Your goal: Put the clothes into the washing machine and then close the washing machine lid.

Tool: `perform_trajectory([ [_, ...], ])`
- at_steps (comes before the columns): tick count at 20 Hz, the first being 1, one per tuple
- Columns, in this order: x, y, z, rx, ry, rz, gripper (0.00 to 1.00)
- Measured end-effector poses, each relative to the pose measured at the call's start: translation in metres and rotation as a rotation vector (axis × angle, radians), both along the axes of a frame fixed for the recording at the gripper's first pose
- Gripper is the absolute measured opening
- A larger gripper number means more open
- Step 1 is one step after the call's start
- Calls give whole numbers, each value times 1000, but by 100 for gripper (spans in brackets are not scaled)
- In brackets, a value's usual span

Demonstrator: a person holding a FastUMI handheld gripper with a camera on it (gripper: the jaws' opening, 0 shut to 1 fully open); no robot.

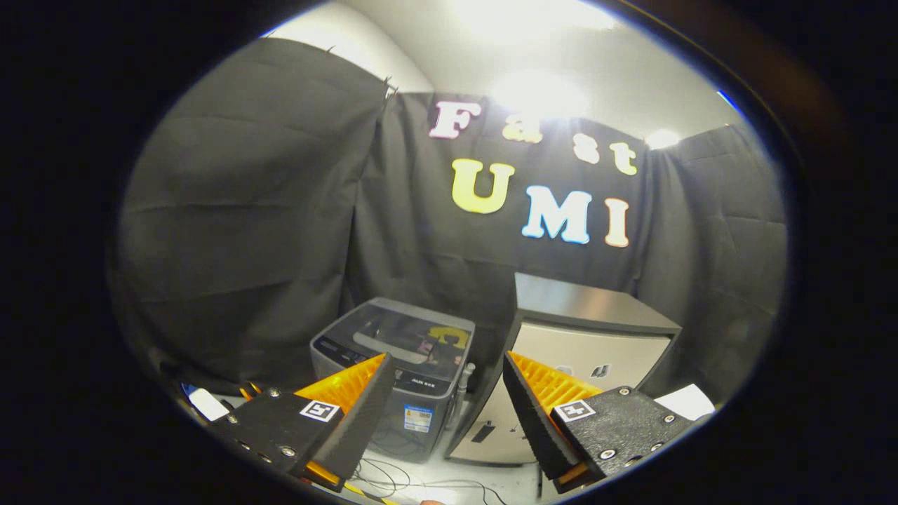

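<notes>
Black cloth walls close off the booth behind a small grey washing machine [397, 365], which stands on a pale floor [491, 480] with its lid down. Just right of the washing machine sits a pale cabinet [596, 344] with a dark top. Thin cables [400, 477] trail below the machine. Nearer than it, the gripper [446, 393] hangs with fingers spread wide, holding nothing.

Cloth-walled recording booth [245, 210] with washing machine [396, 365], grey cabinet [589, 337], loose cables [421, 484].
</notes>
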State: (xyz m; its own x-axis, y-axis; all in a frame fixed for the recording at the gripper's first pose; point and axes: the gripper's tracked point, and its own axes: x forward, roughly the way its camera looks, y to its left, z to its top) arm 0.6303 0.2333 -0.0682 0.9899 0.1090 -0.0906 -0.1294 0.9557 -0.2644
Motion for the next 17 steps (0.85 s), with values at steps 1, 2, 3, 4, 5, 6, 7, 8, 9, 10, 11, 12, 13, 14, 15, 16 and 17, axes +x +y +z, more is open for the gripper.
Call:
perform_trajectory([
  [1,4,3,5,42,-31,-4,95],
  [2,5,4,7,73,-48,-18,95],
  [3,4,3,9,99,-61,-37,95],
  [4,0,1,12,113,-72,-52,95],
  [5,-2,-1,14,123,-81,-66,95],
  [6,-5,-3,16,134,-89,-82,95],
  [7,-6,-3,15,144,-90,-93,95],
  [8,-7,-5,13,151,-86,-112,95],
  [9,-10,-8,12,155,-78,-128,95],
  [10,-13,-8,12,158,-76,-143,95],
  [11,-15,-7,13,158,-77,-149,95],
  [12,-14,-8,12,154,-78,-152,95],
  [13,-14,-6,11,144,-79,-149,95],
  [14,-13,-7,12,132,-82,-147,95],
  [15,-11,-7,13,121,-85,-140,95],
  [16,-11,-7,13,113,-87,-136,95],
  [17,-11,-7,13,108,-87,-132,95],
])
